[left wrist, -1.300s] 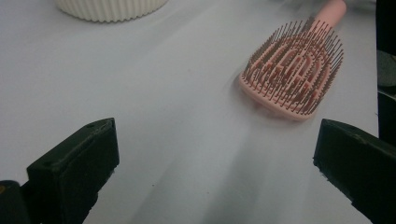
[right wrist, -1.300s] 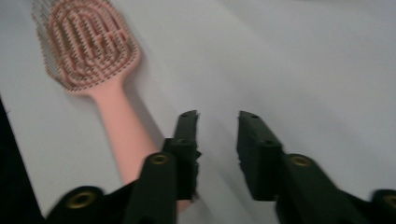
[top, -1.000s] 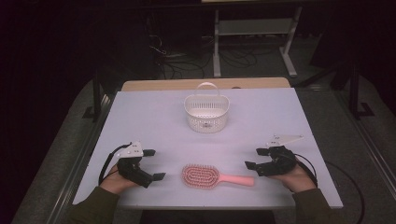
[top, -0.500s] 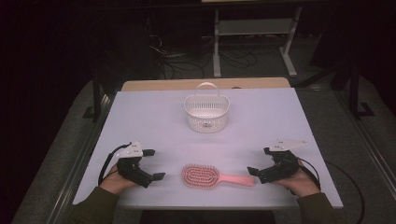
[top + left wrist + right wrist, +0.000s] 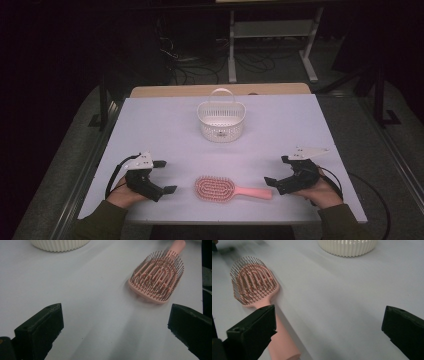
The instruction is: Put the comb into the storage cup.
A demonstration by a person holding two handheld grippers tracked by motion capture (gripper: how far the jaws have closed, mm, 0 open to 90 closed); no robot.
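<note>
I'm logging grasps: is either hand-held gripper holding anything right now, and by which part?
Nothing is held. Both the left hand-held gripper and the right hand-held gripper are open, and the pink hairbrush lies free on the table.

**White table, two things on it**

A white table (image 5: 150, 125) carried a pink hairbrush (image 5: 222, 189) and a white basket (image 5: 221, 121). The hairbrush lay flat near the front edge, bristles up, handle pointing right. The basket stood upright farther back, near the middle, well apart from the hairbrush.
</note>
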